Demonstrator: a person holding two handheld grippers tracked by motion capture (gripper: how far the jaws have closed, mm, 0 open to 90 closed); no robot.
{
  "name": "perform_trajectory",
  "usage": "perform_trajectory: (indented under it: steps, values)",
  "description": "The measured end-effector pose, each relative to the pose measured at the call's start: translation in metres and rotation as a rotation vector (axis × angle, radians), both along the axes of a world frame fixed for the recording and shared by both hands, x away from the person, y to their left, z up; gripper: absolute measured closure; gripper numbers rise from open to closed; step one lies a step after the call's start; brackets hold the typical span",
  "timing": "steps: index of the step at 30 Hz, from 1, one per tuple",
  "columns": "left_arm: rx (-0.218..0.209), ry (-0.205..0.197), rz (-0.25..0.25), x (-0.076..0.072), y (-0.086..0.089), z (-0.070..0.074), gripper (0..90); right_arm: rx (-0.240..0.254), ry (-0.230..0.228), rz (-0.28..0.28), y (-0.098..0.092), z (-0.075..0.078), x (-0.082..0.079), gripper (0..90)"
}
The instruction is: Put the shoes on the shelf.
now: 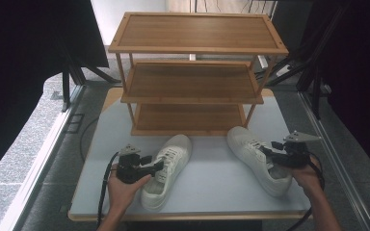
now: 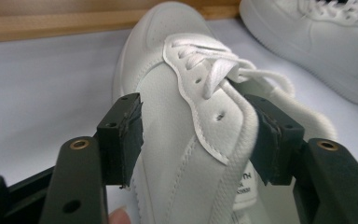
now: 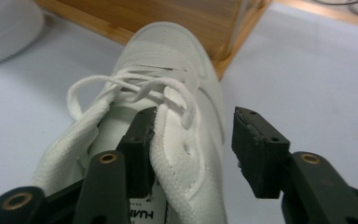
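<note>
The tongue label inside the right shoe (image 3: 142, 213) shows inverted letters reading roughly "HUAI"; the tongue label of the left shoe (image 2: 246, 183) carries print too small to read.

Two white smooth-leather low-top shoes (image 2: 182, 135) (image 3: 168, 93), matt, woven cotton laces. Three-tier bamboo-wood rack (image 1: 192, 82), satin grain. Pale grey table (image 1: 212, 183), smooth, matt. Claw pads (image 2: 126, 135): black, rough rubber.

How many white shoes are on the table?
2. The left shoe lies at the table's front left, straddled by the left gripper. The right shoe lies at the front right, its side between the right gripper's jaws. None seems hidden.
</note>
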State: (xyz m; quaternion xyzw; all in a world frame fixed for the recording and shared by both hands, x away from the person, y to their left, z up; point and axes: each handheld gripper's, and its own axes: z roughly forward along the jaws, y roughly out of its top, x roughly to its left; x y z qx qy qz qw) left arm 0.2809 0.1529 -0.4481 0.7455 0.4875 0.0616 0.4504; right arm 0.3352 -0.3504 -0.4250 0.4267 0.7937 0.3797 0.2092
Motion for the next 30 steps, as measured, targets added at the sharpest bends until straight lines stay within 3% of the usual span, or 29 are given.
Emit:
perform_trajectory:
  steps: [4,5,8,10,12,16,19,21,23,27,29,30]
  values:
    - [0.038,0.027,0.0,0.005,-0.007,-0.009,42.9,0.017,0.017,0.037,-0.002,-0.002,0.003,54.9]
    - [0.018,0.031,0.003,0.007,-0.007,-0.011,43.1,0.012,0.022,0.045,-0.001,-0.002,0.003,55.8]
    - [0.02,0.022,0.015,0.009,-0.009,-0.01,44.5,-0.05,0.041,0.044,0.004,-0.005,0.007,57.4]
    - [0.016,0.016,0.017,0.011,-0.009,-0.01,46.8,-0.045,0.053,0.035,0.003,-0.009,0.011,59.2]
    - [0.009,0.013,0.018,0.013,-0.008,-0.01,50.5,-0.047,0.043,0.03,0.001,-0.012,0.014,67.1]
    - [0.05,-0.061,0.03,0.01,-0.012,-0.007,71.4,-0.072,0.024,0.013,0.0,-0.015,0.014,79.7]
    - [0.056,-0.096,0.05,0.006,-0.012,-0.007,78.3,-0.072,0.012,-0.008,0.004,-0.012,0.011,82.6]
    - [0.012,-0.096,0.063,0.005,-0.007,-0.008,80.8,-0.103,-0.003,-0.032,0.018,-0.006,0.003,82.9]
    - [-0.073,-0.072,0.062,0.008,0.003,-0.006,81.1,-0.098,-0.014,-0.025,0.028,0.0,-0.005,83.2]
    - [-0.196,-0.112,0.049,-0.001,0.018,0.009,81.1,0.049,-0.004,-0.043,0.031,0.006,-0.014,83.3]
    - [-0.26,-0.127,0.041,-0.007,0.024,0.017,81.1,0.18,-0.014,-0.092,0.029,0.006,-0.024,83.2]
    - [-0.277,-0.128,0.039,-0.008,0.025,0.018,81.1,0.211,-0.016,-0.101,0.029,0.005,-0.026,83.3]
